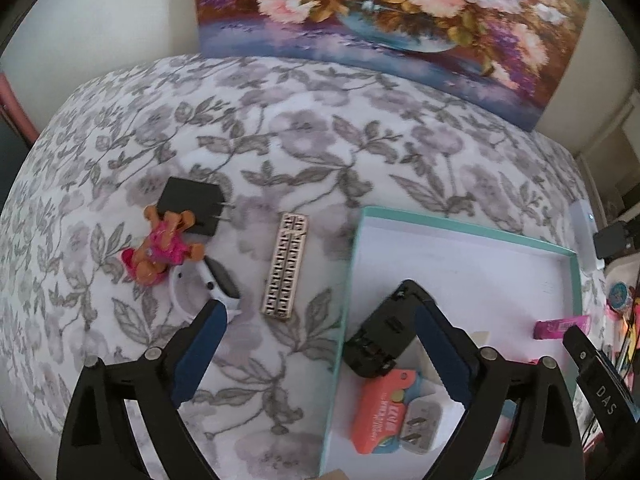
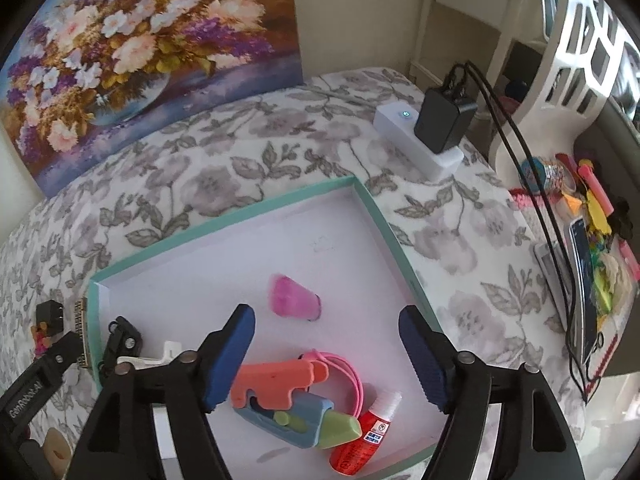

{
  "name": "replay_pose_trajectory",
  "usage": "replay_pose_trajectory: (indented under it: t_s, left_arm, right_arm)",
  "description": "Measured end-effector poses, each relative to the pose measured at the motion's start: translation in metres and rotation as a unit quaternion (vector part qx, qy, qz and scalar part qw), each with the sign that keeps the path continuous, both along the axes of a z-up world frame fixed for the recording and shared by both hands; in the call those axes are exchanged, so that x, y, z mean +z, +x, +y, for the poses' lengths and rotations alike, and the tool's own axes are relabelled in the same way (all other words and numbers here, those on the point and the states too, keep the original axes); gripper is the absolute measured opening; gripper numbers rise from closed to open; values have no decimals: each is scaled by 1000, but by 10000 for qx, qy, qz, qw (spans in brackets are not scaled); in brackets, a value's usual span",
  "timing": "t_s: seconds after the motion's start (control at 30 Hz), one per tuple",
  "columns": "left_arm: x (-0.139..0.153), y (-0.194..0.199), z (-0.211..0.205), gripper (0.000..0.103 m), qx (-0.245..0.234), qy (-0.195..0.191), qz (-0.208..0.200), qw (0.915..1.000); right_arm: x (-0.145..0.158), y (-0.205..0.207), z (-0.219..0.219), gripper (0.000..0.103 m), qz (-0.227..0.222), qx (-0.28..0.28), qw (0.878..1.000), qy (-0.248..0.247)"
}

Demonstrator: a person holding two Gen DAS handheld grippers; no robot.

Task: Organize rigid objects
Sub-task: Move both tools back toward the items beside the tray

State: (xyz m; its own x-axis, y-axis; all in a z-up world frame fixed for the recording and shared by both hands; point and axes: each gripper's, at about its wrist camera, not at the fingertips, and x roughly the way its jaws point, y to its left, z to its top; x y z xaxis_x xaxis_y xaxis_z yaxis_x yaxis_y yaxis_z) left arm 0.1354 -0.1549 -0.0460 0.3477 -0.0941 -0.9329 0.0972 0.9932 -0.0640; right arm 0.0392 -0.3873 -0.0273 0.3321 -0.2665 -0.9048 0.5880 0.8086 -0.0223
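Observation:
A teal-rimmed white tray (image 1: pixel 460 224) (image 2: pixel 372 200) lies on a floral bedspread. My left gripper (image 1: pixel 318 316) is open above the tray's left edge; a black clip-like block (image 1: pixel 386 330) lies in the tray by its right finger. Left of the tray lie a patterned bar (image 1: pixel 285 266), a black plug adapter (image 1: pixel 191 204), a pink and orange toy figure (image 1: pixel 162 250) and a white and black tool (image 1: pixel 216 286). My right gripper (image 2: pixel 326 322) is open and empty above the tray, over a pink cap (image 2: pixel 294 298), an orange and blue toy gun (image 2: pixel 280 396) and a red bottle (image 2: pixel 362 440).
A flower painting (image 1: pixel 384 12) leans on the wall behind the bed. A white power strip with a black charger (image 2: pixel 430 136) and cables sits at the right bed edge. A cluttered shelf (image 2: pixel 588 220) stands to the right. An orange box (image 1: pixel 382 412) lies in the tray.

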Motion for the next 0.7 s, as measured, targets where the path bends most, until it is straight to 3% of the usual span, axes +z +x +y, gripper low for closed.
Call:
replay_pose_trajectory:
  t_s: [0.23,0.7]
  left_arm:
    - [-8,3,13,103,293,127,69,9995]
    - [-24,10,40,103,698,173,460,9963]
  right_arm:
    - [-9,-3,-7,102,115,-175,9997,85]
    - [-14,-1,-6,103,253,-150,9995,93]
